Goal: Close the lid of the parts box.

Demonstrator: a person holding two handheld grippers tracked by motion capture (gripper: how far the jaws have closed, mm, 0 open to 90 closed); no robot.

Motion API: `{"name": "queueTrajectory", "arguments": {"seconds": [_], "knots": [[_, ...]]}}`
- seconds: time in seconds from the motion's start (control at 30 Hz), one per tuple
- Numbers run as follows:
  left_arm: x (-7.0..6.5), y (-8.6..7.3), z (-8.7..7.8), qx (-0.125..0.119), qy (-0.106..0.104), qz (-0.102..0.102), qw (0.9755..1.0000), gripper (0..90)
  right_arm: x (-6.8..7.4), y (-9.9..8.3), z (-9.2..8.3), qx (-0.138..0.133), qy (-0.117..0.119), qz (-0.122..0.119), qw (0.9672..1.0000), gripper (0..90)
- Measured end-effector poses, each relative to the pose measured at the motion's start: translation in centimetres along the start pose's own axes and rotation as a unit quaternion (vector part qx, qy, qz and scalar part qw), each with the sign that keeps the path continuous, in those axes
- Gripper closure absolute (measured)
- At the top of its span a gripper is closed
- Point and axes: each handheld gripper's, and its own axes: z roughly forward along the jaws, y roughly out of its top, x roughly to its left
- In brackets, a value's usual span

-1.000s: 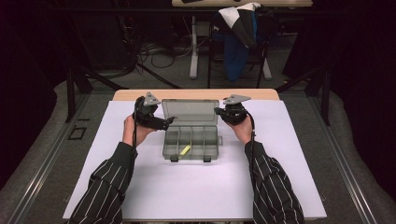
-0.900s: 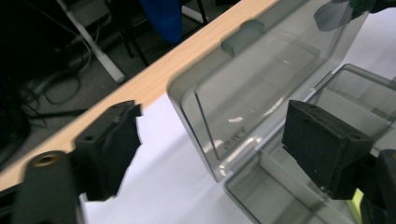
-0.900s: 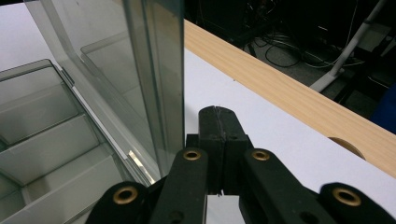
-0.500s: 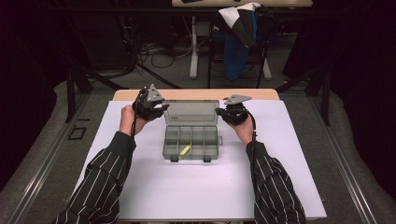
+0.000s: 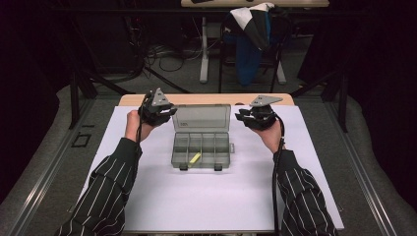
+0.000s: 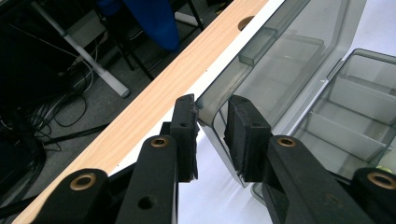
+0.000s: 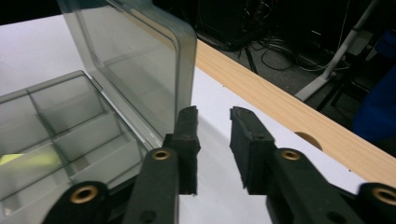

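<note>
- Since the frame half a second earlier, the left gripper (image 5: 164, 112) had moved little, staying at the lid's left corner; a second ago it sat lower, beside the box's left wall. The right gripper (image 5: 247, 117) kept its place.
- One clear grey organizer box (image 5: 201, 150) stood open mid-desk on the white sheet (image 5: 206, 196), its lid (image 5: 201, 118) raised at the far side.
- Count: one box, one lid, two grippers, one small yellow item (image 5: 195, 158) lying in a front compartment.
- In the left gripper view the fingers (image 6: 186, 135) were spread, with the lid's corner edge (image 6: 212, 123) in the gap between them; contact could not be judged.
- In the right gripper view the fingers (image 7: 187, 144) were spread on nothing, just beside the lid's right edge (image 7: 187, 70).
- The wooden desk (image 5: 206, 99) edge showed beyond the sheet.
- Striped sleeves (image 5: 105, 189) came in from below.
</note>
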Motion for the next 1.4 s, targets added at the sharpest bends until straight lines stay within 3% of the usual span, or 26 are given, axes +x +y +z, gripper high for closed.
{"name": "queueTrajectory", "arguments": {"seconds": [0.17,0.27,0.47,0.63,0.73,0.93,1.1,1.17,1.23,1.3,1.4], "knots": [[0.1,0.0,0.0,-0.001,-0.004,-0.002,1.0,73.3,0.8,1.4,-0.4,0.012,0.026,-0.012,0.9995,62.4],[0.1,0.0,0.0,-0.001,-0.005,-0.003,1.0,73.3,1.4,2.4,0.1,0.021,0.023,-0.022,0.9993,61.7],[0.1,0.0,-0.1,0.001,-0.004,0.006,1.0,73.5,1.3,3.7,1.5,0.035,0.033,-0.008,0.9988,60.7],[0.2,-0.1,-0.1,-0.002,-0.012,-0.002,0.9999,73.6,1.2,4.2,2.1,0.041,0.035,0.0,0.9985,67.5],[0.3,-0.2,-0.3,-0.006,-0.02,-0.01,0.9997,73.8,1.4,4.4,2.0,0.044,0.033,-0.007,0.9985,73.3],[-0.1,-0.6,-0.8,-0.015,-0.03,-0.02,0.9992,73.7,2.1,4.3,1.4,0.047,0.031,-0.023,0.9982,74.2],[-0.9,-1.1,-1.5,-0.017,-0.027,-0.004,0.9995,72.5,3.1,3.9,0.8,0.045,0.026,-0.045,0.9977,74.2],[-1.1,-1.1,-1.7,-0.016,-0.034,-0.004,0.9993,69.2,3.4,3.8,0.6,0.045,0.024,-0.052,0.9973,74.1],[-1.2,-1.0,-2.2,-0.016,-0.043,-0.003,0.999,56.3,3.7,3.7,0.4,0.044,0.023,-0.062,0.9969,74.1],[-1.2,-0.9,-2.8,-0.027,-0.039,-0.007,0.9988,45.5,3.8,3.6,0.3,0.041,0.023,-0.065,0.9967,73.9],[-1.1,-0.5,-3.8,-0.046,-0.043,-0.014,0.9979,41.8,3.9,3.4,0.2,0.041,0.024,-0.068,0.9965,73.9]]}}
